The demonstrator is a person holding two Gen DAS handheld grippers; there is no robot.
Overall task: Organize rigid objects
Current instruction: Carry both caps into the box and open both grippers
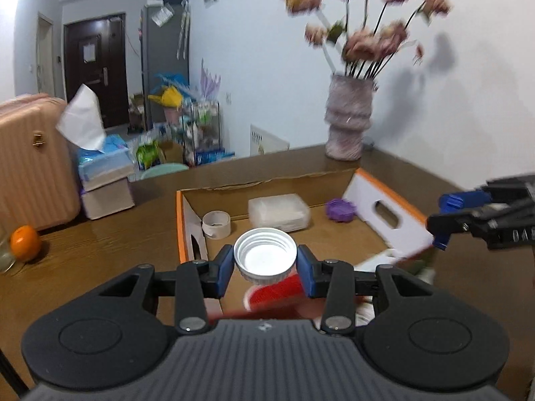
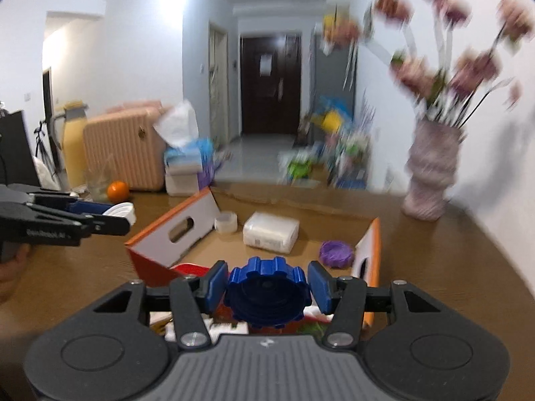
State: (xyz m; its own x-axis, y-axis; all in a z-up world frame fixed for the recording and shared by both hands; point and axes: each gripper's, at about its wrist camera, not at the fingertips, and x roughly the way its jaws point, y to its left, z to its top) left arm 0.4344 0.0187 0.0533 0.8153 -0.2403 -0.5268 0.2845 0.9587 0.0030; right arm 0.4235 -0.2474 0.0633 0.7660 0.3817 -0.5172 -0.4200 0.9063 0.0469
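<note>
1. From the left wrist view, we see our left claw (image 1: 264,265) pinching a white round screw cap (image 1: 265,254) of ridged plastic, hollow side up, its blue pads pressed on the cap's two sides.
2. The cap hangs over the near edge of the open cardboard box with orange-trimmed white flaps (image 1: 384,207), which lies straight ahead and below on the brown wooden desk (image 1: 100,250).
3. Inside the box we find a roll of pale tape (image 1: 216,224) at the left, a clear plastic lidded case (image 1: 278,212) in the middle and a purple ridged lid (image 1: 341,210) at the right; bare cardboard floor shows in front of the case (the likeliest landing room, we judge).
4. The right claw (image 1: 444,224) enters from the right edge, near the box's right flap.
5. From the right wrist view, the right claw (image 2: 266,289) is closed on a dark blue knobbed plastic cap (image 2: 266,295), hollow side toward the camera, above the box's near edge.
6. Here the box floor lies ahead and below; the purple lid (image 2: 335,253) sits just ahead to the right, the clear case (image 2: 271,231) beyond, the tape roll (image 2: 226,222) farther left.
7. The left claw (image 2: 113,222) stands at the left, outside the tilted left flap (image 2: 174,234), holding the white cap (image 2: 121,212).
8. Both hands seem about equally near; we judge the flaps the edges to clear.
</note>
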